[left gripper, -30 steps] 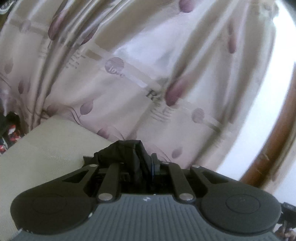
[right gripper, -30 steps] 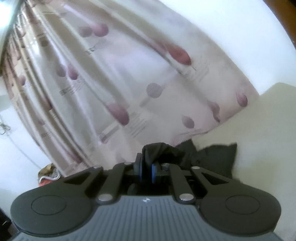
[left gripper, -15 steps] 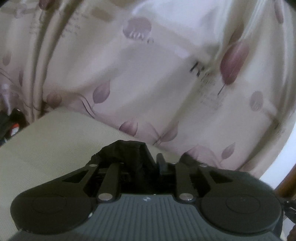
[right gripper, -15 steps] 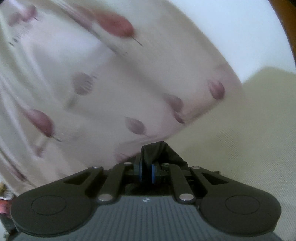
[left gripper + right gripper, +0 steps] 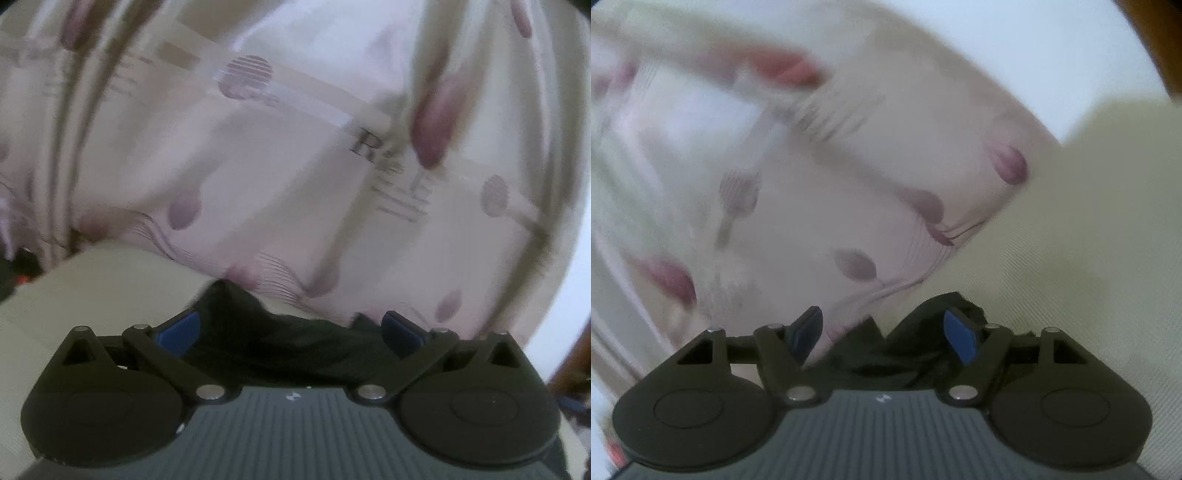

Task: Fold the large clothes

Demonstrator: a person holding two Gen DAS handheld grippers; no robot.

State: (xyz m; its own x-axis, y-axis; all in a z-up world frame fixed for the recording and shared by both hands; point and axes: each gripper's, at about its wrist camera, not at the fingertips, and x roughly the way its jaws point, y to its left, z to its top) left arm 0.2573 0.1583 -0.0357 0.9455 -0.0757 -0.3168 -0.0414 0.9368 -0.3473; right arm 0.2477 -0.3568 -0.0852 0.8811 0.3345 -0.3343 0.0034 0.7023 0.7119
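Black cloth lies bunched between the spread fingers of the left gripper, low in the middle of the left wrist view, and its peak rises just above the blue pad on the left side. The jaws of this gripper are opening and stand wide; the pads do not press the cloth, which sags loose between them. Beyond the cloth, a pale cream surface fills the lower left of the frame, and a curtain printed with mauve leaves and grey lettering hangs across the whole upper part, blurred. A strip of brown wood shows at the right edge. In the right wrist view, the same dark cloth sits low in the centre between the fingers of the right gripper, heaped mostly against the blue pad on the right side. These jaws are opening too, with the cloth between them; whether it touches the right pad I cannot tell. The cream surface spreads over the right half of that frame, the leaf-print curtain covers the left and centre, much blurred, and a white wall shows in the upper right.
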